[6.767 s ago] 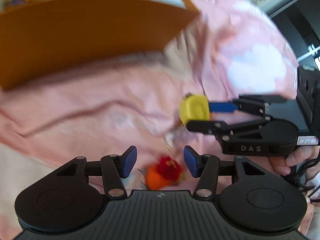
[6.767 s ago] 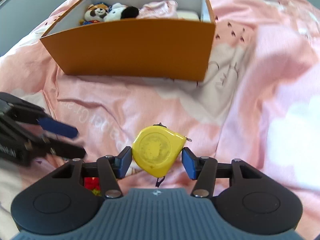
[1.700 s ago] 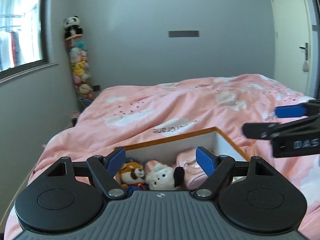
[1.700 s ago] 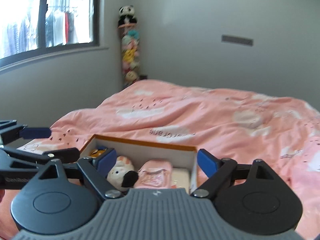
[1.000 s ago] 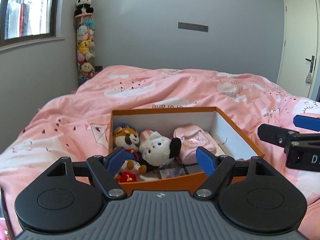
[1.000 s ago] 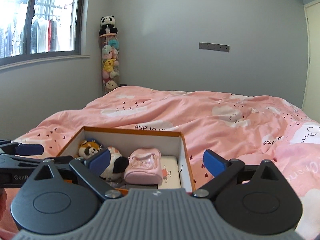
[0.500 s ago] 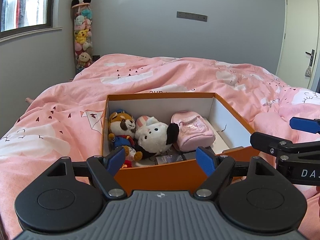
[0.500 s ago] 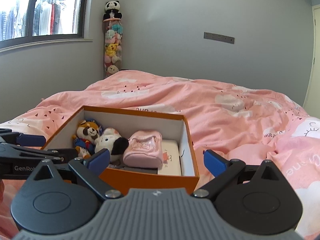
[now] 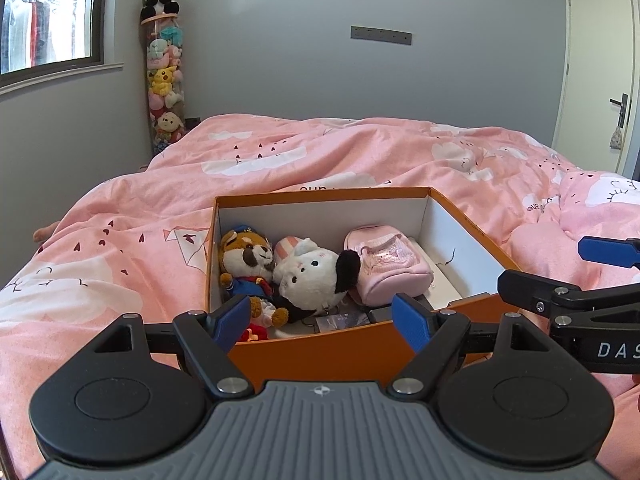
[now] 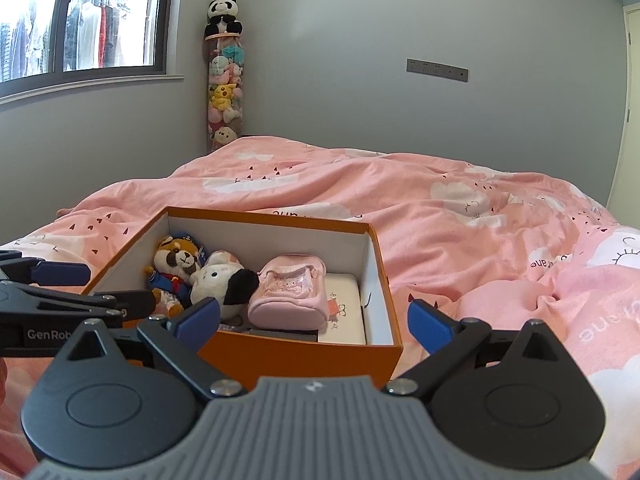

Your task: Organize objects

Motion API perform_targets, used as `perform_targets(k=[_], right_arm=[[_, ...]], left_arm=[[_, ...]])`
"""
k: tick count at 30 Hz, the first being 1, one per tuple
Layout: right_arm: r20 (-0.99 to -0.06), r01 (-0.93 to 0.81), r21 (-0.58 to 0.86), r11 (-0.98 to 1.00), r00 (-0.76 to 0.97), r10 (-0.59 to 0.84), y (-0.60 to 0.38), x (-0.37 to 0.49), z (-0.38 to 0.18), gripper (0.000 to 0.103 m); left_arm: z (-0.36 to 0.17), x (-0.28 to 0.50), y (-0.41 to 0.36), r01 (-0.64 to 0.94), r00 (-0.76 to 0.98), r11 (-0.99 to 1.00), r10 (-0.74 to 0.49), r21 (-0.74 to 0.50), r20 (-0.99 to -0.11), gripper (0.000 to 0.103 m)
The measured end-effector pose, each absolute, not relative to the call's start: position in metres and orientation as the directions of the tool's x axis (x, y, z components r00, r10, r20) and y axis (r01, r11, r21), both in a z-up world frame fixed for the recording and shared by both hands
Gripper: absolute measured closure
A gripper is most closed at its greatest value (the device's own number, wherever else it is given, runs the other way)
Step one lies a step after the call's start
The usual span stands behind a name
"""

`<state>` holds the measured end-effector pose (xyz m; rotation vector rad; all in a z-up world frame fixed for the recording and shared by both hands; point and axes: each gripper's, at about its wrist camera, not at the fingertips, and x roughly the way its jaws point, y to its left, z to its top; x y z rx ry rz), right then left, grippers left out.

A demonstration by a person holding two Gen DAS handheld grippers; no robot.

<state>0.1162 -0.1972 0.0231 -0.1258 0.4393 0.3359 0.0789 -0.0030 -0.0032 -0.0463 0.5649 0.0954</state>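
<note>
An orange box sits on the pink bed. Inside lie a raccoon plush, a white plush with a black ear, a pink pouch, a white case and a small red toy. My left gripper is open and empty just before the box's near wall. My right gripper is open and empty, also at the near wall, to the right of the left one.
The pink cloud-print duvet covers the whole bed, with folds bunched at the right. A clear tube of plush toys topped by a panda stands in the far corner. A window is at the left, a door at the right.
Both grippers have tilted down and drawn slightly back from the box, so more of its inside shows. Earlier the right gripper held a yellow tape measure; both are now empty.
</note>
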Motion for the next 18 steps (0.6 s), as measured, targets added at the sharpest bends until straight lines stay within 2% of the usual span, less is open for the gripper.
perform_targets(k=[18], right_arm=[[-0.442, -0.346, -0.046, 0.937, 0.848, 0.291, -0.1963, 0.1152, 0.0227, 0.002]], left_arm=[[-0.0068, 0.0800, 0.0015, -0.113, 0.816, 0.993, 0.073, -0.033, -0.574, 0.009]])
